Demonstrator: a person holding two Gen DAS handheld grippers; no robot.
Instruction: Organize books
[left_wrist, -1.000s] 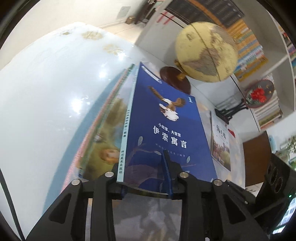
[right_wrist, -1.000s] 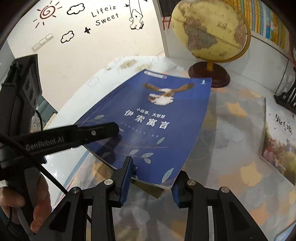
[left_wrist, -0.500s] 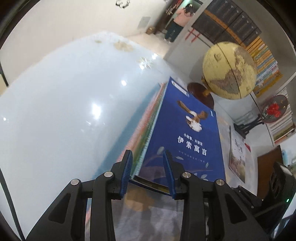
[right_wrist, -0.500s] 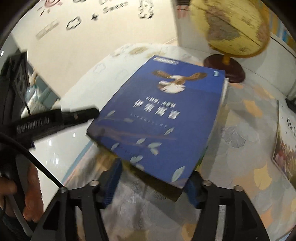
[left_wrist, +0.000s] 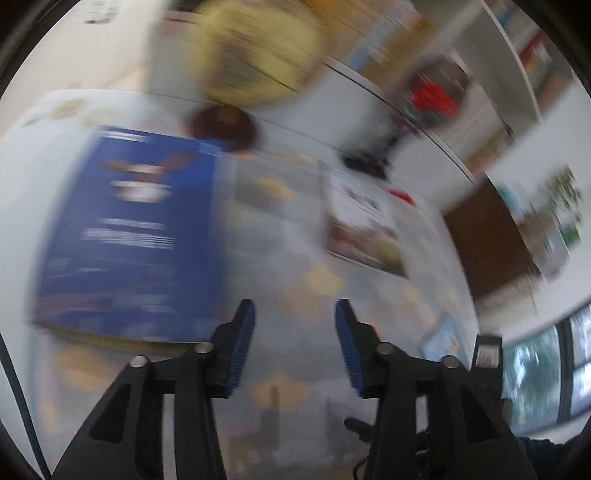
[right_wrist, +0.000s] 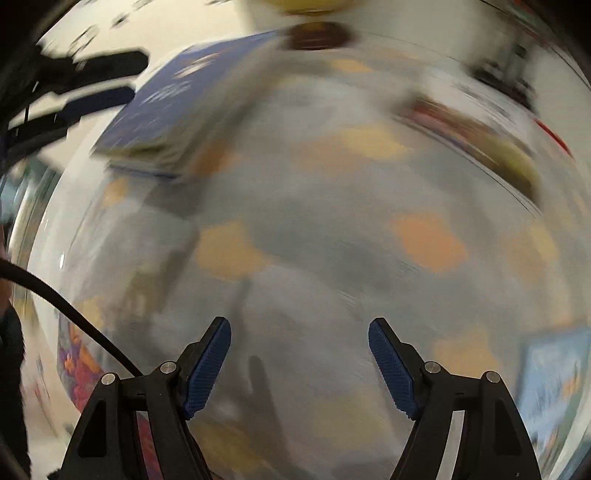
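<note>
Nearest in both wrist views are the grippers themselves. The left gripper (left_wrist: 295, 343) has its jaws spread with nothing between them, and the right gripper (right_wrist: 299, 365) is spread wider still, also empty. Both hang over a grey cloth (right_wrist: 314, 258) patterned with pale yellow and orange leaves, which covers the counter (left_wrist: 22, 184).

Past the left gripper, to its left, lies the blue book (left_wrist: 129, 229), face up on top of at least 1 other book whose edge shows beneath it; in the right view the same stack (right_wrist: 177, 107) sits far left, with the left gripper's fingers beside it. Well apart to the right lies a second book (left_wrist: 364, 221) with a white and picture cover, flat on the cloth. Another bright cover (right_wrist: 554, 387) shows at the near right edge of the right view, too blurred to read.

Beyond the blue book stands a globe (left_wrist: 258, 55) on a dark round base (left_wrist: 221, 127), just behind the stack. Bookshelves (left_wrist: 524, 55) fill the back wall.

Both views are heavily smeared, so fine contact cannot be judged. The likely risks from here: a fast sweep toward the second book could snag the loose cloth and drag it, shifting the stack; a careless reach near the stack could knock the globe's base; and a thin flat book gives the jaws little edge to catch, so a pinch may slip or crease the cover.
</note>
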